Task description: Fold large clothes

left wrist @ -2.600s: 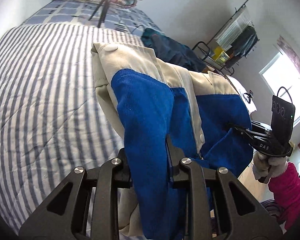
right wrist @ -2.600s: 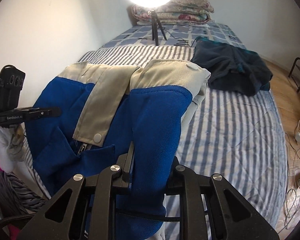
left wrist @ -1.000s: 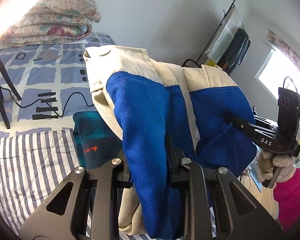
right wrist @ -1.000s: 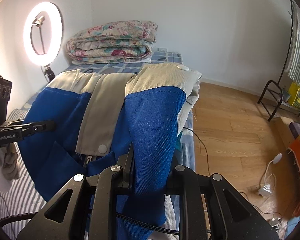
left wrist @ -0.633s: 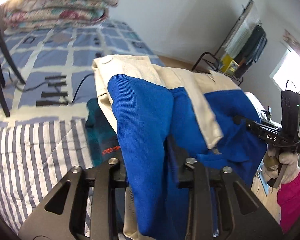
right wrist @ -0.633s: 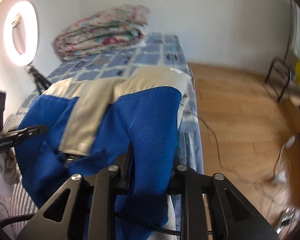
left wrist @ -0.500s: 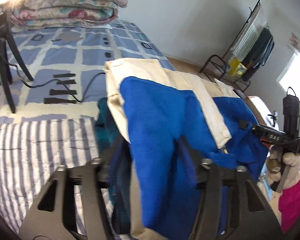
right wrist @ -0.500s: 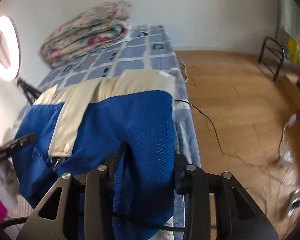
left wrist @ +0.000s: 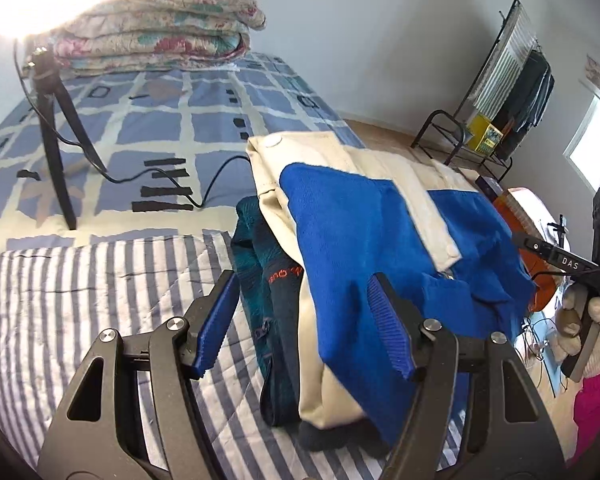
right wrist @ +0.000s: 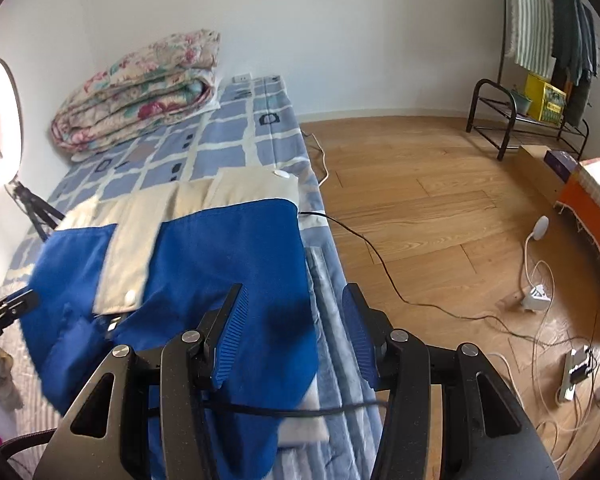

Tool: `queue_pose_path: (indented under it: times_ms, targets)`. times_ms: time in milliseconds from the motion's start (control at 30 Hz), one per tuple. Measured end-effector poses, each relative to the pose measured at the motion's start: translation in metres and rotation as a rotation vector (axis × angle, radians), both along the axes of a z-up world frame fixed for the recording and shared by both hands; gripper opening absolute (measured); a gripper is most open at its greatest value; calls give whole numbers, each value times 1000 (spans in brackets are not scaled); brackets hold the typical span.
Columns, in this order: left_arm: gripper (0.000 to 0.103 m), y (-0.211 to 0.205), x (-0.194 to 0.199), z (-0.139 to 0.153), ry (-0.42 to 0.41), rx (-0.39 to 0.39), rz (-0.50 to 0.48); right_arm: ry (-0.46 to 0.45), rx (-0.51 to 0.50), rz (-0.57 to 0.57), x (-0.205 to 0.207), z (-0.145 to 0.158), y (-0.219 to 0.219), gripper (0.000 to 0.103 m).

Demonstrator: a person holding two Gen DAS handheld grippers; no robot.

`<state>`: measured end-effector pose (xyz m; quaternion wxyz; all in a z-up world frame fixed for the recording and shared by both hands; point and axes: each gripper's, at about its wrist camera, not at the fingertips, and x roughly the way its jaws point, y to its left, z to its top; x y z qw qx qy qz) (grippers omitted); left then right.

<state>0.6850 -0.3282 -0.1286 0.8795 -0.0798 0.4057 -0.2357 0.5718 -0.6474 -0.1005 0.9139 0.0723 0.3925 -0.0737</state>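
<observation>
A blue and cream jacket point(left wrist: 360, 240) lies folded on top of a dark teal garment point(left wrist: 260, 264) near the bed's edge. My left gripper point(left wrist: 304, 328) has its jaws opening. Jacket and teal garment lie between its blue pads point(left wrist: 216, 320), which do not press on them. In the right wrist view the jacket point(right wrist: 220, 260) spreads over the bed. My right gripper point(right wrist: 296, 336) is likewise opening, with a blue fold of the jacket between its pads point(right wrist: 232, 340), loose. A gloved hand holds the right gripper point(left wrist: 560, 260) at the jacket's far side.
The bed has a striped quilt point(left wrist: 80, 280) and a checked sheet point(right wrist: 236, 128). A ring-light tripod point(left wrist: 56, 152) with its cable stands on it, and a folded floral quilt point(right wrist: 140, 84) lies by the wall. Right of the bed are wooden floor point(right wrist: 440, 200), cables point(right wrist: 532, 292) and a clothes rack point(right wrist: 540, 40).
Both grippers carried the jacket along the bed toward the floral quilt, lowered it onto the dark teal garment, and opened their jaws, so it is no longer gripped.
</observation>
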Motion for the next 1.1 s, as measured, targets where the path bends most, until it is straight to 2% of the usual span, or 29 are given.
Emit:
queue_pose_path:
  times_ms: [167, 333, 467, 733, 1100]
  targets:
    - [69, 18, -31, 29, -43, -24, -10, -33, -18, 4, -33, 26, 16, 48]
    - [69, 36, -80, 69, -100, -15, -35, -79, -51, 14, -77, 57, 43, 48]
    - [69, 52, -126, 109, -140, -30, -50, -131, -62, 23, -123, 98, 66, 48]
    - [69, 87, -243, 201, -240, -37, -108, -213, -113, 74, -224, 180, 120, 48]
    - [69, 147, -400, 323, -412, -121, -178, -336, -173, 137, -359, 265, 174, 48]
